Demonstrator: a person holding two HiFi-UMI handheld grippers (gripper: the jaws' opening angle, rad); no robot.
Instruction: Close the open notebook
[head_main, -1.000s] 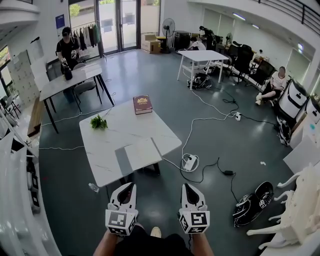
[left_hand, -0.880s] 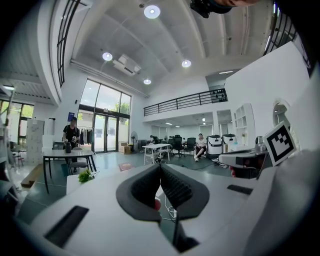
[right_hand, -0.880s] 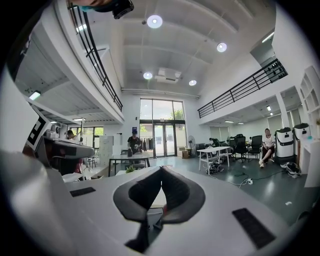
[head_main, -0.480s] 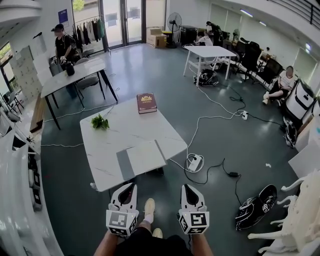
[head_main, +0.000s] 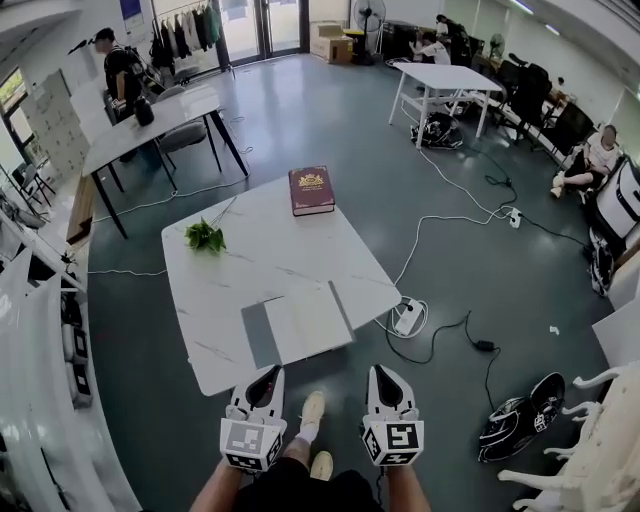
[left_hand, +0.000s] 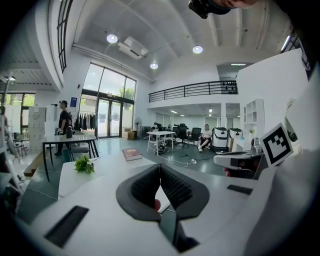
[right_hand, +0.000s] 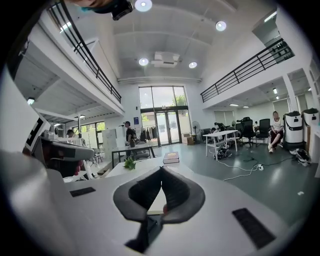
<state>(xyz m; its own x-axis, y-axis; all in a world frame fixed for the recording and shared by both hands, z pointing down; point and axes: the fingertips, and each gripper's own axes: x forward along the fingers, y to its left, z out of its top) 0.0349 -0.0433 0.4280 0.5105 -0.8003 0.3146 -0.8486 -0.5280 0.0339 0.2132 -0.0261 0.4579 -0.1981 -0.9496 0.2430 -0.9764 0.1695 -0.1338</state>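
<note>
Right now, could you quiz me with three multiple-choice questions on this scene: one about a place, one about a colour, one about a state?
1. Where on the table is the open notebook?
A) near edge B) far edge C) underneath it
2. What colour is the closed book?
A) blue B) dark red C) yellow
3. How are the left hand-held gripper and right hand-held gripper?
A) both shut, empty B) both wide open C) gripping the notebook

Answers: 1 A, it lies at the edge nearest the grippers; 2 B, its cover is dark red; 3 A, each gripper view shows jaws together with nothing held.
</note>
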